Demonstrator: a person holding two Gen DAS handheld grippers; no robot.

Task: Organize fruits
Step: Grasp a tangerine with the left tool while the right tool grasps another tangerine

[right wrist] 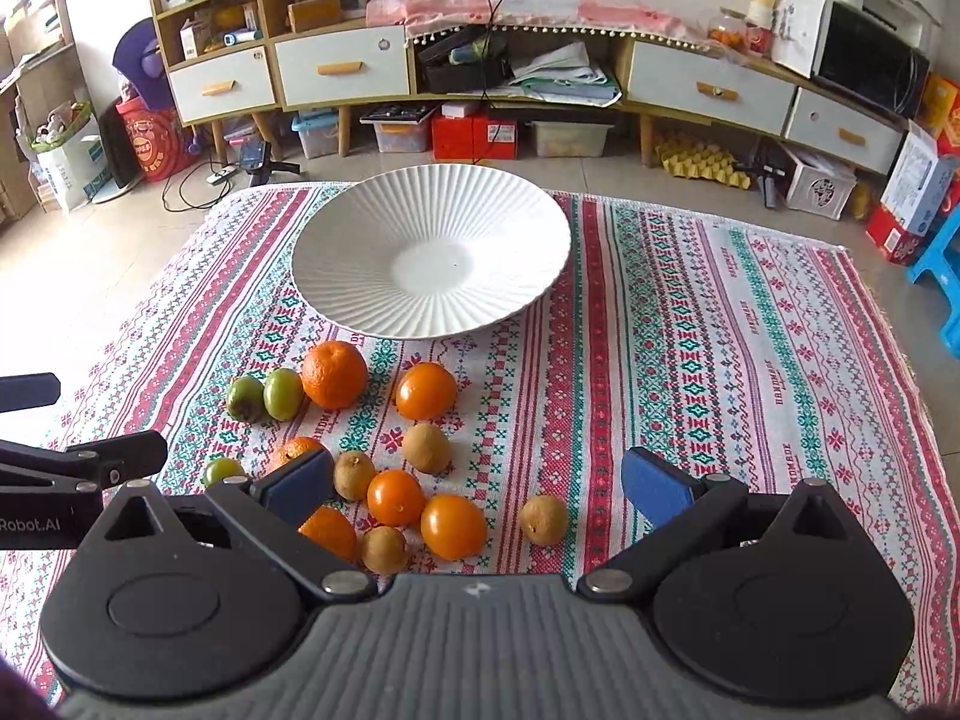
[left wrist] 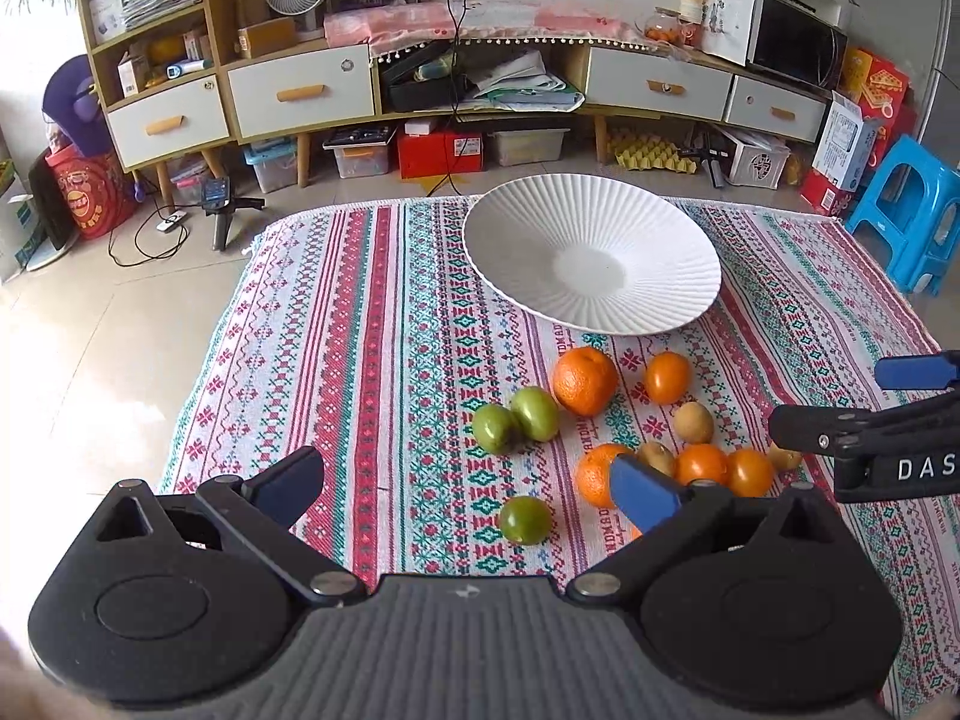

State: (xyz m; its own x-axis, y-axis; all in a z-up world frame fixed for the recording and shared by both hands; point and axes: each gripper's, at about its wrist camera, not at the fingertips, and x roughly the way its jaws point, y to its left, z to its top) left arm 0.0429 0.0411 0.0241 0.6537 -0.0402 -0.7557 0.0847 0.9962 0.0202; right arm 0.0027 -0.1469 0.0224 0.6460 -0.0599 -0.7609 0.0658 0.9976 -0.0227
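Observation:
A white ribbed plate [left wrist: 528, 228] [right wrist: 360, 240] lies empty on the patterned cloth. In front of it, loose fruit is scattered: a big orange [left wrist: 585, 380] [right wrist: 333, 374], a smaller orange [left wrist: 667, 377] [right wrist: 426, 390], two green fruits [left wrist: 516, 420] [right wrist: 264, 396], a lone green fruit [left wrist: 526, 519] [right wrist: 221, 470], several brown kiwis [left wrist: 693, 422] [right wrist: 426, 447] and more oranges [right wrist: 453, 526]. My left gripper [left wrist: 468, 483] hovers open over the cloth near the lone green fruit. Above the near fruit cluster, my right gripper [right wrist: 480, 489] is open with nothing held.
The striped cloth [left wrist: 360, 360] [right wrist: 720, 360] covers a low table with tiled floor beyond. A long cabinet [left wrist: 300, 96] with drawers lines the back wall. At the right stands a blue plastic stool [left wrist: 912, 210]. The right half of the cloth holds no fruit.

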